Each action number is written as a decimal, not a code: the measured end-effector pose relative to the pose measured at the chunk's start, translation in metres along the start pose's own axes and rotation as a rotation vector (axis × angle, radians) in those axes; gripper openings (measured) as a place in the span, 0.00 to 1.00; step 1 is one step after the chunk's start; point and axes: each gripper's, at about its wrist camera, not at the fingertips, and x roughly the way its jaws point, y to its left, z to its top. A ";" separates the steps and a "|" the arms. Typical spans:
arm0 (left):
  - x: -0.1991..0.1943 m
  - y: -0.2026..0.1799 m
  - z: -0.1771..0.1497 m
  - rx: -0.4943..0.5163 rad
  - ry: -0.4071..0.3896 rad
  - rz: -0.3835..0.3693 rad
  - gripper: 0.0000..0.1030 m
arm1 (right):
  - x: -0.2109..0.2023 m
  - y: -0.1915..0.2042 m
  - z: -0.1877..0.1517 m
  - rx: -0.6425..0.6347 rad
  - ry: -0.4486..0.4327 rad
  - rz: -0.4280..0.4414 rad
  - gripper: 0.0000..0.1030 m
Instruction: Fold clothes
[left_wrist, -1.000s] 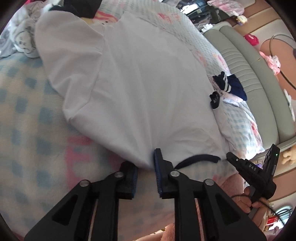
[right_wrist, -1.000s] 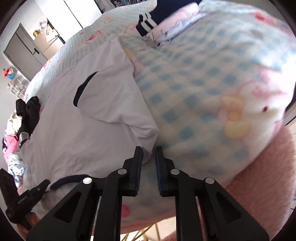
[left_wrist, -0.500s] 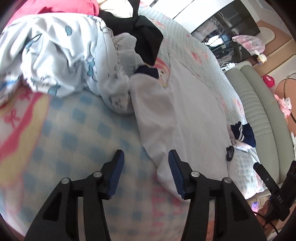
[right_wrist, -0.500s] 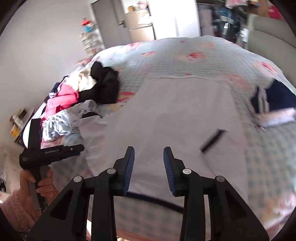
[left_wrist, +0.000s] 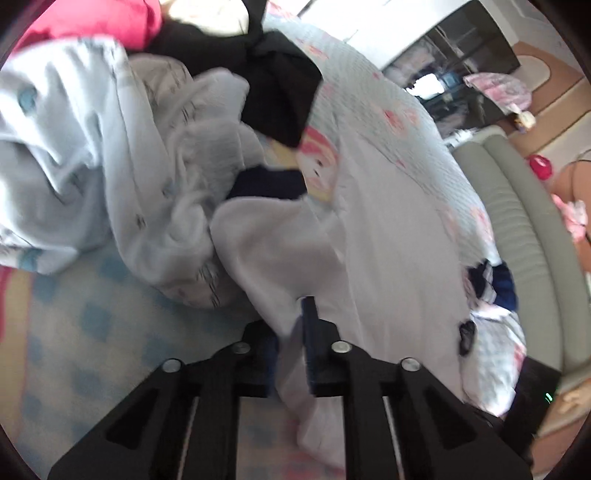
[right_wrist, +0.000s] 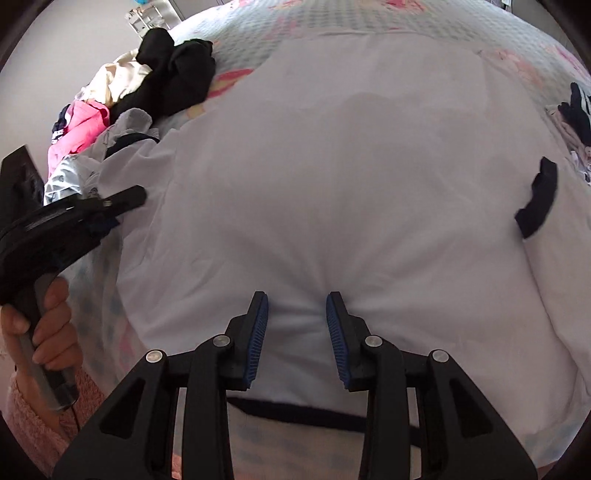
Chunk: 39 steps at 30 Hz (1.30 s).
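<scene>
A white shirt (left_wrist: 388, 258) with navy trim lies spread on the bed. In the left wrist view my left gripper (left_wrist: 290, 317) has its jaws closing on the shirt's left sleeve edge, with cloth pinched between them. From the right wrist view the same left gripper (right_wrist: 110, 201) sits at the shirt's left side, held by a hand (right_wrist: 48, 325). My right gripper (right_wrist: 297, 297) stands open with its tips pushed down into the white shirt (right_wrist: 351, 166), a pucker of cloth between the fingers. A navy collar band (right_wrist: 295, 413) runs just below them, and a navy cuff (right_wrist: 537, 203) lies at the right.
A heap of clothes sits left of the shirt: a pale blue garment (left_wrist: 92, 147), a black one (left_wrist: 277, 92) and a pink one (left_wrist: 92, 18). Navy striped clothes (left_wrist: 491, 284) lie at the shirt's far side. A grey-green sofa (left_wrist: 524, 221) borders the bed. A blue checked blanket (left_wrist: 92, 332) covers the near edge.
The left gripper left the shirt's lower edge, opened wide, swung toward the clothes heap and closed on the sleeve. The right gripper let go of the folded corner, opened and came down on the shirt's middle.
</scene>
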 end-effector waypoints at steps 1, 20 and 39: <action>-0.005 -0.006 0.001 0.006 -0.028 -0.003 0.07 | -0.004 0.000 -0.004 -0.001 -0.010 0.008 0.33; -0.044 -0.052 -0.059 0.225 -0.013 -0.050 0.36 | -0.032 0.017 0.014 -0.130 -0.128 0.053 0.34; -0.009 -0.016 -0.069 0.288 0.123 0.053 0.32 | -0.007 -0.020 0.040 0.134 -0.193 -0.074 0.33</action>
